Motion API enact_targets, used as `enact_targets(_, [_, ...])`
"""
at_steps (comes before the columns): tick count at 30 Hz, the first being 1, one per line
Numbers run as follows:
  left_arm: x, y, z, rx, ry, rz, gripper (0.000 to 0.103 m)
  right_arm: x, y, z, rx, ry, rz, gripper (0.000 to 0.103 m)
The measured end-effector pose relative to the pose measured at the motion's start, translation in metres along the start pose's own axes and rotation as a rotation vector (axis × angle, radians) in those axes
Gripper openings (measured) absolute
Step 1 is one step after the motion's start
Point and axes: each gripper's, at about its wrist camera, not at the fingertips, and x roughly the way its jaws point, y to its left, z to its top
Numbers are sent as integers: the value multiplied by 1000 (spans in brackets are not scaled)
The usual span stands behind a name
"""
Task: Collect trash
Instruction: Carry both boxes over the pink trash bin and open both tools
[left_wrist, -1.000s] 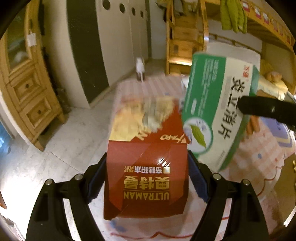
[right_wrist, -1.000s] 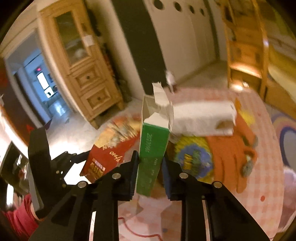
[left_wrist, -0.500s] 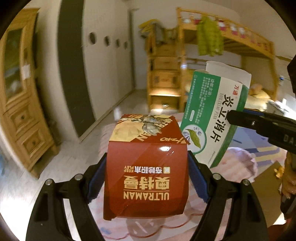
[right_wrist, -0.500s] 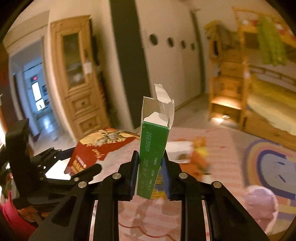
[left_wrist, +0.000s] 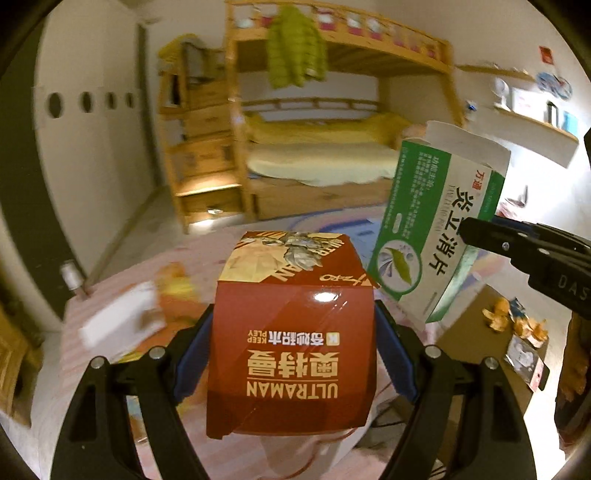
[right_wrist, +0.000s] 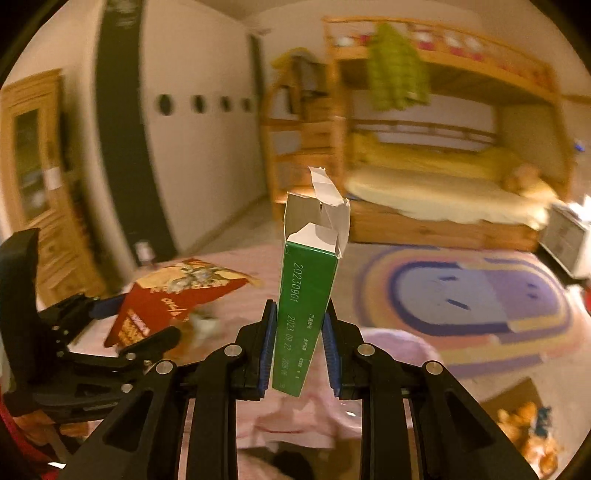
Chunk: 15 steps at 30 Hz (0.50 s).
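Observation:
My left gripper (left_wrist: 293, 350) is shut on a red cardboard box (left_wrist: 295, 332) printed ULTRAMAN, its blue pads pressing both sides. That red box (right_wrist: 166, 306) and the left gripper (right_wrist: 110, 332) also show at the left of the right wrist view. My right gripper (right_wrist: 299, 347) is shut on a green and white medicine box (right_wrist: 306, 295), held upright by its narrow sides with a torn open top flap. In the left wrist view this green box (left_wrist: 436, 236) hangs at the right with a right finger (left_wrist: 517, 243) across it. Both boxes are held in the air above a pink checked cloth.
A pink checked cloth (left_wrist: 110, 302) below carries a white box (left_wrist: 118, 325) and a yellow-orange item (left_wrist: 173, 288). At lower right, peels and wrappers (left_wrist: 517, 328) lie on a brown surface. A wooden bunk bed (right_wrist: 443, 177), a striped rug (right_wrist: 480, 299) and a wardrobe (right_wrist: 40, 177) lie beyond.
Both hands have swung to the right with their boxes still held. The wardrobe and doors have slid out to the left, and the bunk bed and rug now fill the background.

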Motion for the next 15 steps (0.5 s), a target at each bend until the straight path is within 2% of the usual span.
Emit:
enact_targets(5, [48,-39,4,34,53,-77,78,24,-52,-16,82,49,-101,25])
enact_targets(11, [103,-72,11,86,99,-129,78,68,-98,-27,160,117,-144,25])
enact_targets(15, [132,-82,20,110,116,-151,78,90,-123,-32,190,138,-158,26])
